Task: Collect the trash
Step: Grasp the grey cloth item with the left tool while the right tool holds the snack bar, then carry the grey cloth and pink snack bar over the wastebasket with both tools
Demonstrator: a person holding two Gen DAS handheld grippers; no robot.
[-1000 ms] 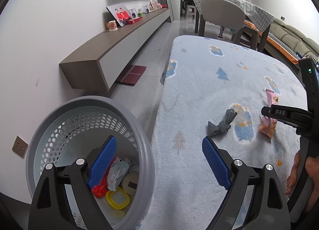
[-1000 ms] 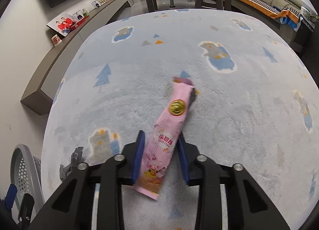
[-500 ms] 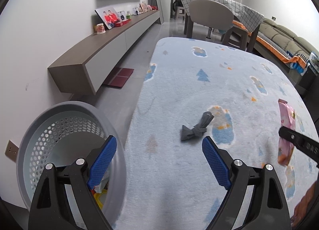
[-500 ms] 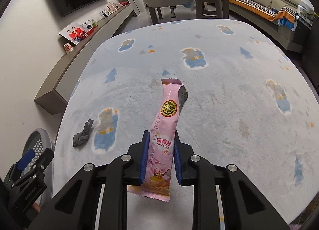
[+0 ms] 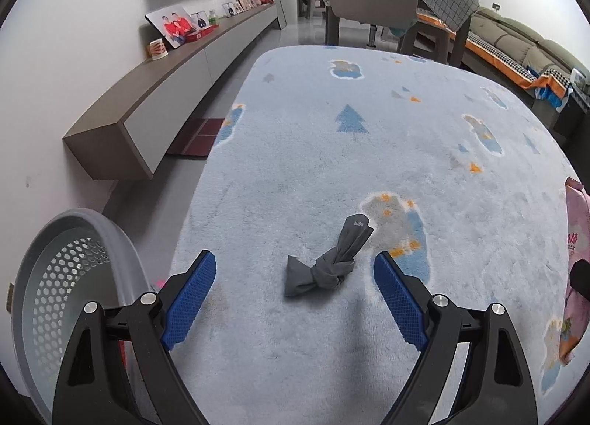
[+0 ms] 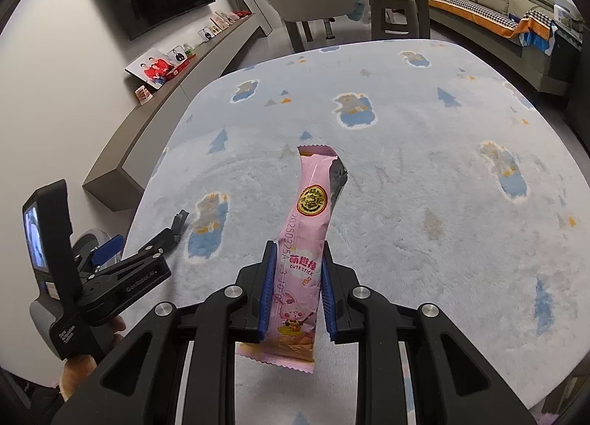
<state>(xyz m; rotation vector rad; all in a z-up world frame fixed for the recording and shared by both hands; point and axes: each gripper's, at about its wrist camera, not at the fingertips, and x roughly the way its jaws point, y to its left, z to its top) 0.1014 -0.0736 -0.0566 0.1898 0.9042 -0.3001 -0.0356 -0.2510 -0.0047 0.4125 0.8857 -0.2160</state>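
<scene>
My right gripper point(image 6: 297, 259) is shut on a long pink snack wrapper point(image 6: 308, 226), lifted above the pale blue rug point(image 6: 405, 174); the same wrapper point(image 5: 575, 248) shows at the right edge of the left wrist view. A knotted grey cloth scrap point(image 5: 330, 262) lies on the rug point(image 5: 332, 152). My left gripper point(image 5: 295, 274) hovers over it, open, its blue pads wide on either side and apart from it. A grey perforated bin point(image 5: 70, 285) stands at the lower left, off the rug. In the right wrist view the left gripper point(image 6: 147, 237) sits at the left, held by a hand.
A low grey wall shelf point(image 5: 169, 93) with photo frames runs along the left wall, a dark red mat point(image 5: 195, 137) beneath it. A chair point(image 5: 368, 8) and a table with checked cloth stand beyond the rug. A sofa point(image 6: 516, 1) lines the right side.
My left gripper swung from above the bin to over the grey cloth scrap, staying open. My right gripper lifted the pink wrapper off the rug.
</scene>
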